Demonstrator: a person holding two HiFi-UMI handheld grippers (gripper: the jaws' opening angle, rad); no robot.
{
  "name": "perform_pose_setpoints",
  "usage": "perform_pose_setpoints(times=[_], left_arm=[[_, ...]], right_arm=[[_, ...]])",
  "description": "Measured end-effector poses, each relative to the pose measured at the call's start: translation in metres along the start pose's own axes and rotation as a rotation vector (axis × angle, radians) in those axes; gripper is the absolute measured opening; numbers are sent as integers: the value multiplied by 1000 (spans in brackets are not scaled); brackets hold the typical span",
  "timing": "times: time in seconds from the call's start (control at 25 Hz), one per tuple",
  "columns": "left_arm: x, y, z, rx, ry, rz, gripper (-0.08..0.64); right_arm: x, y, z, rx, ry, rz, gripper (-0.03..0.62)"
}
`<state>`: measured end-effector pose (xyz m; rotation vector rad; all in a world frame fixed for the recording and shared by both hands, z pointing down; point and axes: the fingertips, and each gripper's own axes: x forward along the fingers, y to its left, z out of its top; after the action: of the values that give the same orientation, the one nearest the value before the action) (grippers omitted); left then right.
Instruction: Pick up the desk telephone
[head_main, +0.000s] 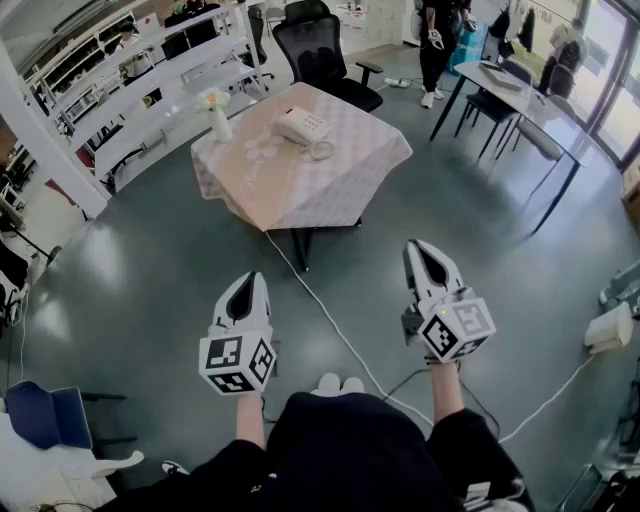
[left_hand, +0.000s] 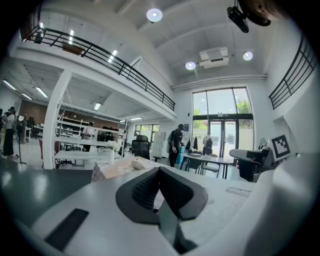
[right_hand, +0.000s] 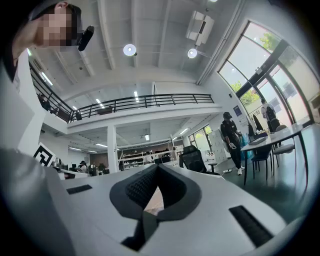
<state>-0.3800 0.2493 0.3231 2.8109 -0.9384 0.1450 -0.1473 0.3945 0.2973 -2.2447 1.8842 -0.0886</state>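
**A:** Two grippers in the head view. Anything cut off?
**B:** Only the person's arms, at the bottom edge. The left gripper and right gripper hang over the floor, well apart from the table where the desk telephone sits.
**A:** Left gripper view?
**B:** Jaws together, empty; telephone small beyond.
**A:** Right gripper view?
**B:** Jaws together, empty; telephone can't be made out.
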Motion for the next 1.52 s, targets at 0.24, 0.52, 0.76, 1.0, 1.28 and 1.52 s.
perform_pose_setpoints(times=[0.24, 0.52, 0.76, 1.0, 1.28, 1.52], left_arm=[[1, -10, -4, -3, 6, -4, -2], [6, -20, -8, 0, 9, -8, -1], [13, -17, -16, -10, 22, -1, -2], [34, -4, -19, -22, 34, 11, -1], [96, 19, -20, -37, 40, 5, 0], [168, 42, -4, -40, 42, -25, -1]], right_arm=[[-4, -6, 1, -4, 0, 8, -8], [-4, -12, -4, 12, -1, 12, -8], [4, -17, -9, 33, -10, 8, -8], [29, -28, -19, 45, 6, -1, -8], [90, -55, -35, 53, 25, -10, -8], [158, -78, -37, 46, 34, -18, -8]])
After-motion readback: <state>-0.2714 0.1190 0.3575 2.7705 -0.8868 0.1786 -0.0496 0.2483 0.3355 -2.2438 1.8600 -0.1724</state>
